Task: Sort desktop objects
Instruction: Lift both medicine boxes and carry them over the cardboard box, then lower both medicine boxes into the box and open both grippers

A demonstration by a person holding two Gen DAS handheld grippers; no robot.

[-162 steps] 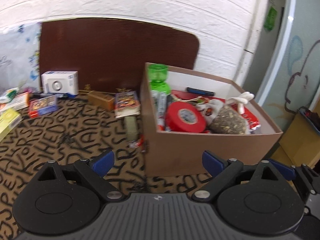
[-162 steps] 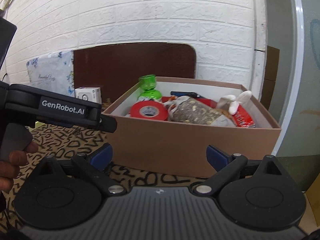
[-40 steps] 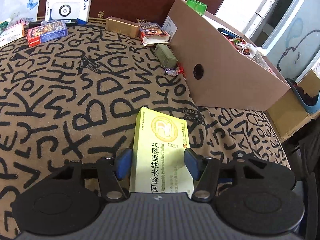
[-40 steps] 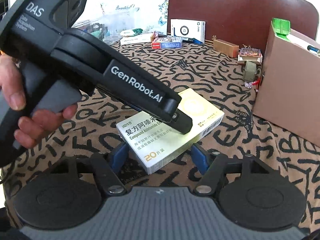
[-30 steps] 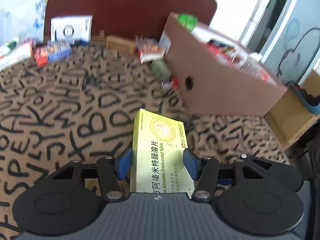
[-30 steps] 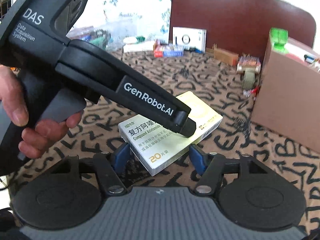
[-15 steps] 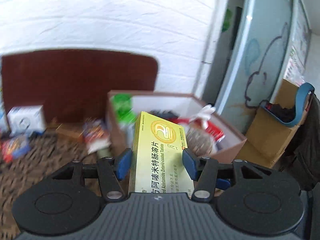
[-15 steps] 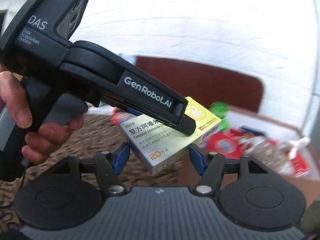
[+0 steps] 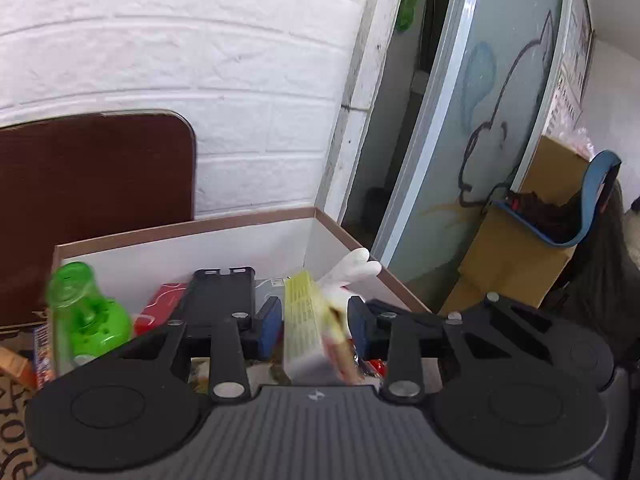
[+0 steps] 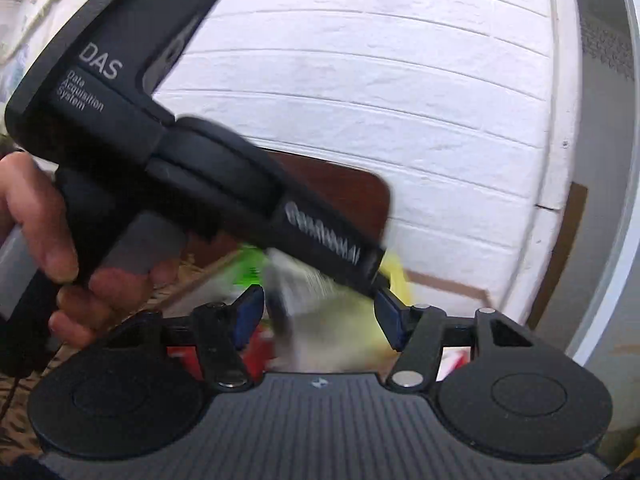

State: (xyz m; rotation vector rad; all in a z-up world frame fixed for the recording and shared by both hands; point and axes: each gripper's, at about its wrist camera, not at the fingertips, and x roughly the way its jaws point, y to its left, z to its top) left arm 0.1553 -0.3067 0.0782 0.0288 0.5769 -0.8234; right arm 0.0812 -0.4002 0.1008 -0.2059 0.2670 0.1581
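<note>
Left gripper (image 9: 312,330) jaws apart, yellow box (image 9: 306,320) tipping loose between them over the carton (image 9: 180,230). Best kept wide (right gripper (image 10: 318,316) jaws apart too) and lifted straight clear.

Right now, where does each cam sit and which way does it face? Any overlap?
Left wrist: behind the left claw, facing forward over a yellow box between its fingers, into the cardboard box below the white brick wall; only the claw shows.
Right wrist: behind the right claw, facing the same wall; the left gripper's body and the person's left hand cross the view.
Shared: yellow box (blurred), green bottle, brown board, wall.
</note>
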